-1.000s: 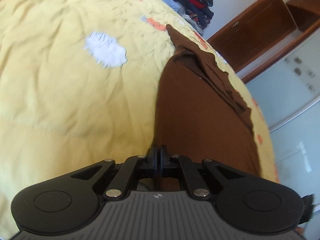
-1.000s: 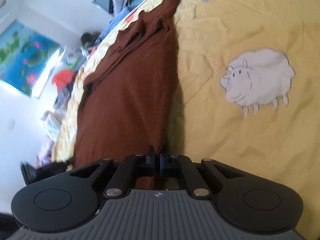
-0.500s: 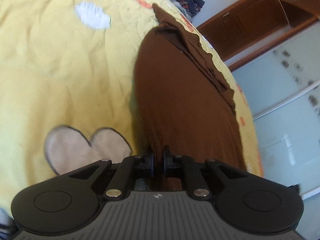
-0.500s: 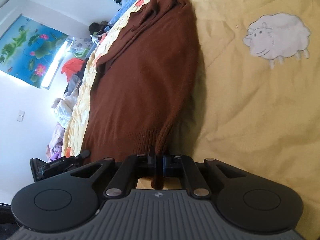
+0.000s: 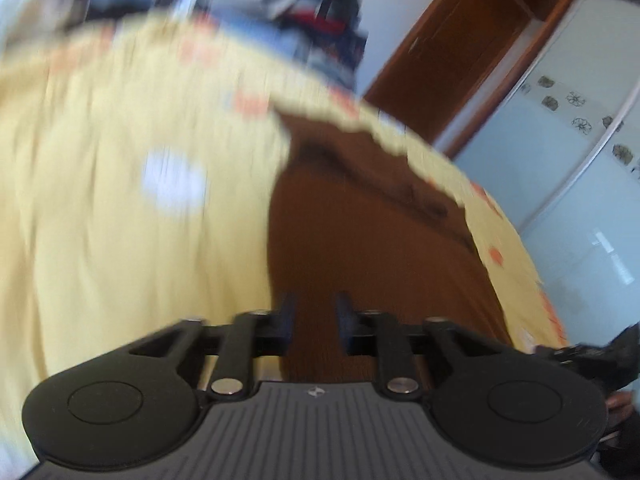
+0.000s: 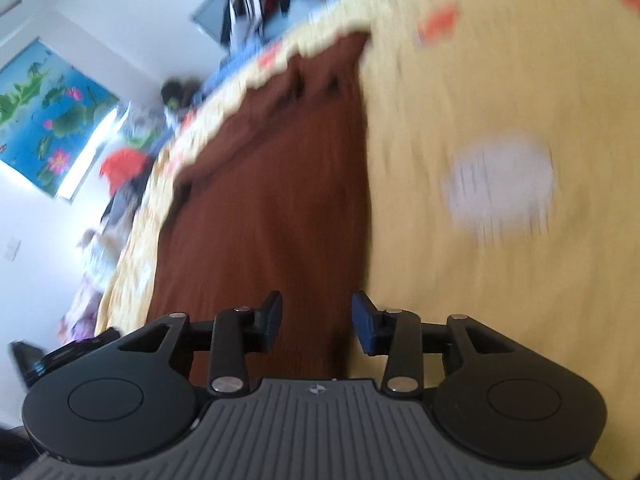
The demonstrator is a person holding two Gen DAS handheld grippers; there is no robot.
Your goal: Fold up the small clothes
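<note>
A brown knit sweater (image 5: 372,248) lies stretched out along the yellow bedspread (image 5: 120,240), reaching from the grippers toward the far edge of the bed. It also shows in the right wrist view (image 6: 276,208). My left gripper (image 5: 314,316) is open just above the sweater's near hem, at its left edge. My right gripper (image 6: 316,316) is open wider above the near hem, at the sweater's right edge. Neither holds cloth. Both views are blurred by motion.
White sheep patches sit on the bedspread (image 5: 174,182) (image 6: 500,188). A pile of clothes (image 5: 304,20) lies beyond the far edge. A brown wooden door (image 5: 452,48) and a pale wardrobe (image 5: 560,184) stand at right. The other gripper shows at lower right (image 5: 592,356).
Both grippers have opened and let go of the sweater's hem. Both cameras have tilted up and moved fast, so the bed's far edge and room now show.
</note>
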